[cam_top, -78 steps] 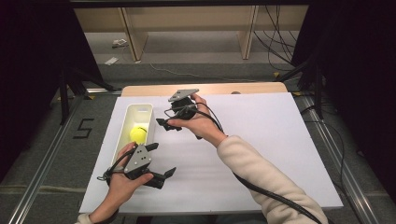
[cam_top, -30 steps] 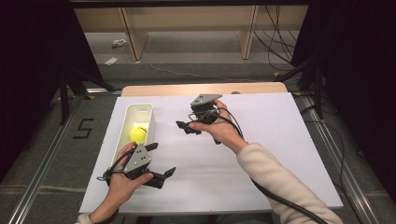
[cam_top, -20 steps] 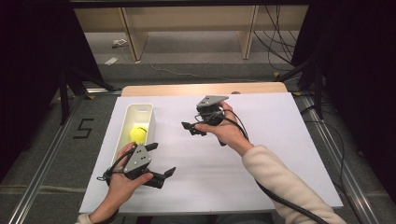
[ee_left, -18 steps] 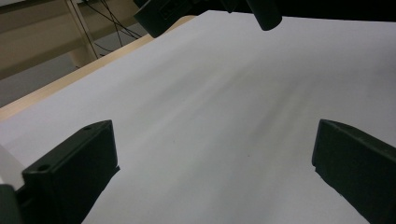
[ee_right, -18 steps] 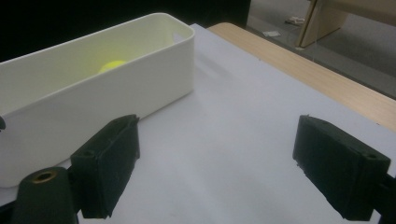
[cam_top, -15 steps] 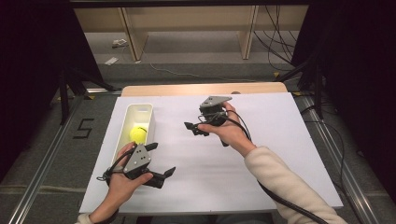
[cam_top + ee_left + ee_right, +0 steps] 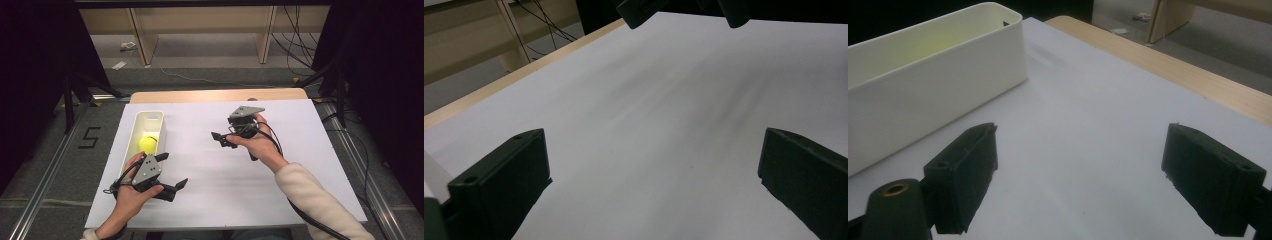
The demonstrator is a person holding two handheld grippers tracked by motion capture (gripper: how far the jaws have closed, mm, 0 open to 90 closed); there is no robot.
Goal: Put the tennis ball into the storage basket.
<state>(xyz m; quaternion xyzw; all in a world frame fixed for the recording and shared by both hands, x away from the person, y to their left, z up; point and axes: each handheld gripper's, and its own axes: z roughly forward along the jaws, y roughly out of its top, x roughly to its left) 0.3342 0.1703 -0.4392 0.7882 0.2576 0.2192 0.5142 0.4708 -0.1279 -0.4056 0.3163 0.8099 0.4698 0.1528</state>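
A long white tray (image 7: pixel 149 115) lies on the left of the white table, with a yellow-green ball (image 7: pixel 147 144) inside it. My left gripper (image 7: pixel 172 171) sits open just in front of the tray, near the table's front edge, nothing between its jaws. In the left gripper view my left gripper (image 7: pixel 651 190) shows only bare white table between its wide jaws. My right gripper (image 7: pixel 220 140) stands open over the table's middle, pointing left toward the tray. The right gripper view has my right gripper (image 7: pixel 1078 185) empty, with the tray (image 7: pixel 923 65) ahead at the left.
A white sheet (image 7: pixel 300 150) covers the table, with a wooden strip (image 7: pixel 215 95) along the far edge. Cables (image 7: pixel 280 150) trail from the right gripper along the sleeve. The right gripper's jaws (image 7: pixel 674 7) show at the top of the left gripper view.
My right gripper has drawn away from the tray, moving right and a little nearer to the person, still open. The left gripper has stayed put.
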